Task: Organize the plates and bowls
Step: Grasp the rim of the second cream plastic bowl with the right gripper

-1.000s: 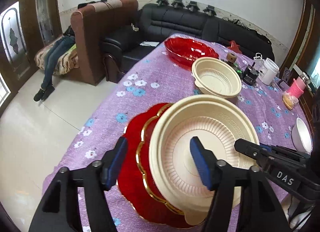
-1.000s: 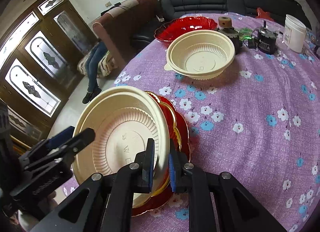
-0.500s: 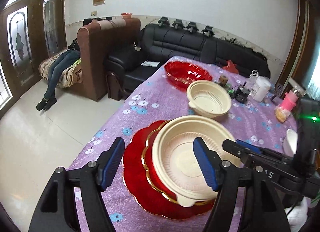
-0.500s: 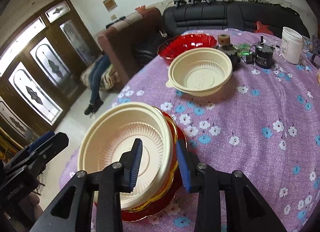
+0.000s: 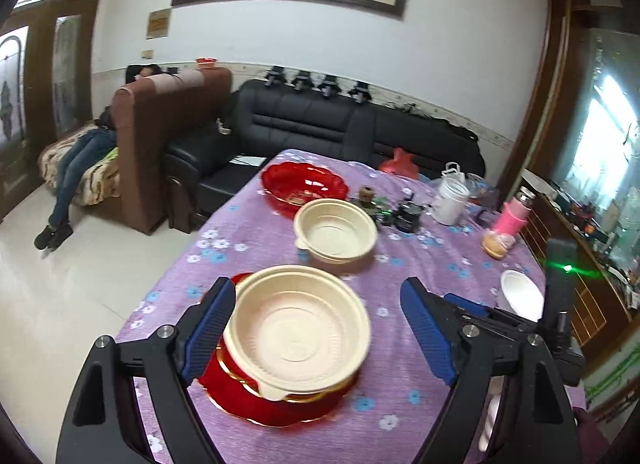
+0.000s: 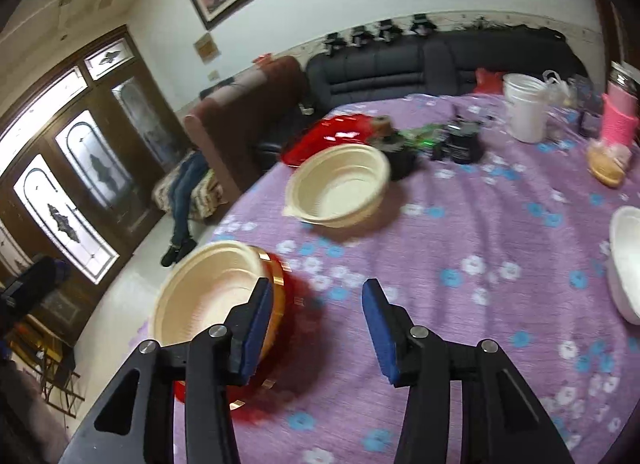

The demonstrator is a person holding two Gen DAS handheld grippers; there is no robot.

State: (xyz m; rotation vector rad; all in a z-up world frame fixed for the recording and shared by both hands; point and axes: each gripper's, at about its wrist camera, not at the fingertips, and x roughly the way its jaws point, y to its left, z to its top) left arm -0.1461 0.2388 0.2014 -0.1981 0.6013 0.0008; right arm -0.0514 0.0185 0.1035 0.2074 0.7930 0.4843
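The near cream bowl (image 5: 298, 334) sits on the red plate (image 5: 256, 404) at the bench's near edge, both grippers' jaws are opening with nothing in them, so next likely comes the far cream bowl (image 5: 336, 230).

We are watching our right gripper (image 6: 316, 328) opening over the purple tablecloth (image 6: 460, 304), nothing between its jaws, a cream bowl (image 6: 208, 296) just beside.

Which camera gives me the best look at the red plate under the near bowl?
The left wrist view. There the red plate shows its gold-trimmed rim on both sides of the cream bowl stacked on it. In the right wrist view the plate is blurred and partly hidden behind a gripper finger.
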